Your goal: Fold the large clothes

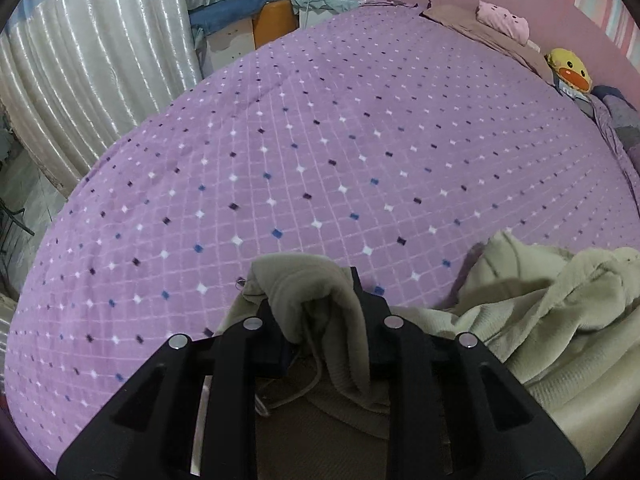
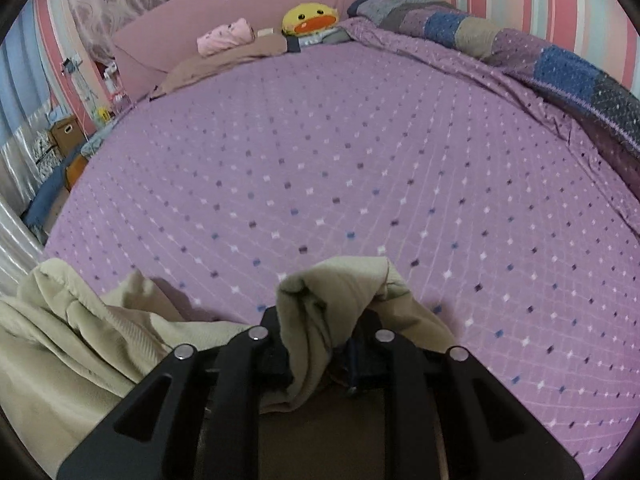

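A large pale green knit garment [image 1: 560, 320] lies bunched at the near edge of a bed with a purple checked cover [image 1: 320, 140]. My left gripper [image 1: 316, 304] is shut on a fold of this garment, which drapes over the fingers; a drawstring hangs below. In the right wrist view the garment [image 2: 80, 332] spreads to the left, and my right gripper [image 2: 328, 312] is shut on another fold of it, just above the purple cover [image 2: 360, 140]. Both sets of fingertips are hidden by cloth.
At the head of the bed are a pink headboard [image 2: 240, 8], a brown pillow [image 2: 224, 60], a folded pink cloth [image 2: 226, 36] and a yellow duck plush [image 2: 310, 20]. A patchwork quilt [image 2: 520, 48] lies along the right side. Silver curtains [image 1: 100, 68] and boxes stand left.
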`<state>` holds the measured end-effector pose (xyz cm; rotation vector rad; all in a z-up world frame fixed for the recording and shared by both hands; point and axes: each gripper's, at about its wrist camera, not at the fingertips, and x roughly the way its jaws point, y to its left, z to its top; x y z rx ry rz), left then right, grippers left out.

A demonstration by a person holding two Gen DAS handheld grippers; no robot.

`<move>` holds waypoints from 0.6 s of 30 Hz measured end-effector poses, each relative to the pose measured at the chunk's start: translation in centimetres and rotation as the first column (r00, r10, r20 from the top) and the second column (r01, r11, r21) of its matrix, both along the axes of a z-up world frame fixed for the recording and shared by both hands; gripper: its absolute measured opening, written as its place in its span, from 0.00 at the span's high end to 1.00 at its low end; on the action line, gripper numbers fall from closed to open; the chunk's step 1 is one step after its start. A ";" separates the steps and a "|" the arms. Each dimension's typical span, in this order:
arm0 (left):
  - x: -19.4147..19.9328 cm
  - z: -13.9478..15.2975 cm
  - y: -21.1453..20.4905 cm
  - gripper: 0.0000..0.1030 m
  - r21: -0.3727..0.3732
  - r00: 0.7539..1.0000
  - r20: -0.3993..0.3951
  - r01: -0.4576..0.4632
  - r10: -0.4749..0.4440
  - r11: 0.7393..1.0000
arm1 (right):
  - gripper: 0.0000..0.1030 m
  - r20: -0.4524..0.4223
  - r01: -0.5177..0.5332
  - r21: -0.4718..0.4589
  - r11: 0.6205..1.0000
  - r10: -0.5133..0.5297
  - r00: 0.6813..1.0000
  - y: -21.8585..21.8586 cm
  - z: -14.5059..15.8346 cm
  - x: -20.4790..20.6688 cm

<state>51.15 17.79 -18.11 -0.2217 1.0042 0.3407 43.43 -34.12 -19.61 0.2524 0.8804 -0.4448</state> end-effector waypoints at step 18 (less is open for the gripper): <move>0.6 -4.2 -0.3 0.73 0.013 0.998 0.053 -0.029 0.028 0.999 | 0.82 -0.044 0.014 0.027 1.000 -0.012 0.999 -0.1 -5.0 2.2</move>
